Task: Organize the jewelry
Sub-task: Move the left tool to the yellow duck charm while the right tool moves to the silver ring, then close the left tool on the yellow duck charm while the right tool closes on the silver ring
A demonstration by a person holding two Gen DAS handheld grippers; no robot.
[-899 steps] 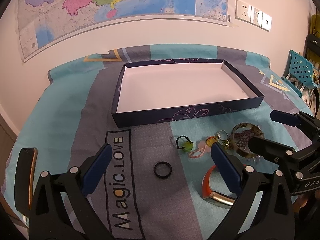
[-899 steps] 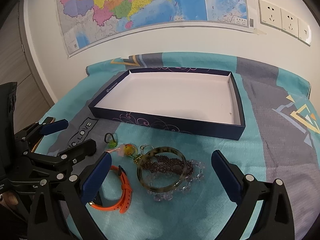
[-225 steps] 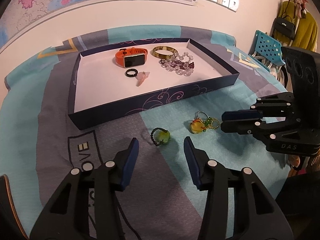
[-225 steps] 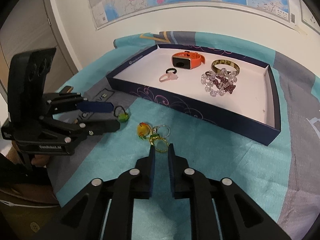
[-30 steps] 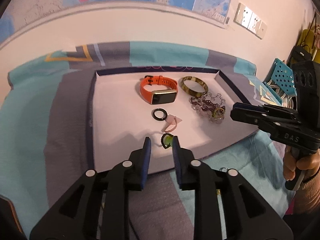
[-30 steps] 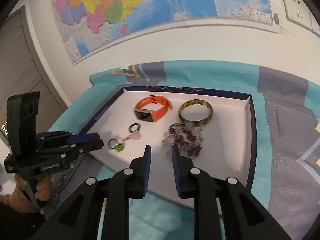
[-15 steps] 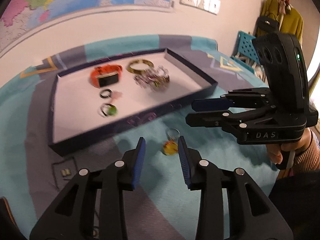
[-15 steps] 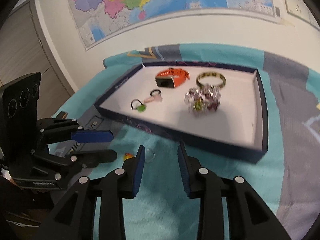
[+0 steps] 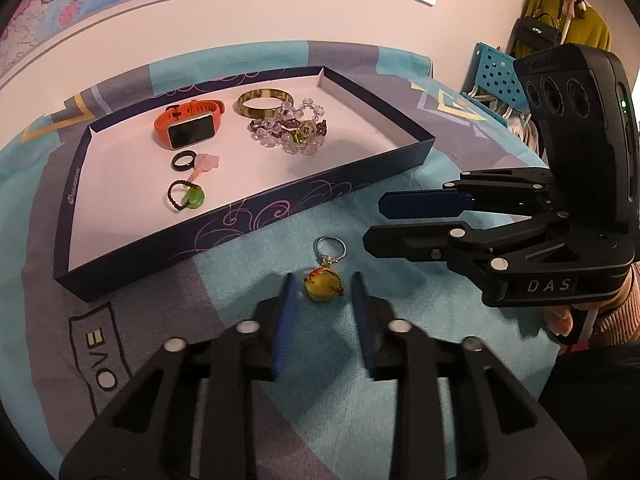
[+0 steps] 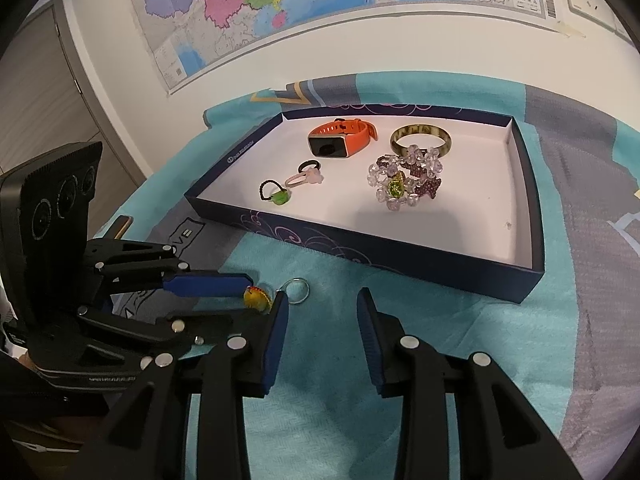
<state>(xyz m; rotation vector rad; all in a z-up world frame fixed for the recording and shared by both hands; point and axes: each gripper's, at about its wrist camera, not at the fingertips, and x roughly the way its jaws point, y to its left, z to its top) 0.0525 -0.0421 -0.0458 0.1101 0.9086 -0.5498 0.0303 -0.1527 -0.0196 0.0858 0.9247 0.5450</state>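
On the teal cloth in front of the navy tray lie a yellow charm and a silver ring. My left gripper straddles the charm. Its jaws are closing, with a gap showing on both sides of the charm. My right gripper hovers open to the right of the ring with nothing between its fingers. From the right wrist, the charm sits at the left gripper tips, the ring beside it, and the right gripper is over bare cloth.
The tray holds an orange watch, a bangle, bead bracelets, a black ring, a pink tie and a green-bead tie. A blue perforated chair stands at the right.
Both grippers have drawn back from over the tray to the cloth in front of it. The green-bead tie now lies in the tray. The left jaws now flank the yellow charm.
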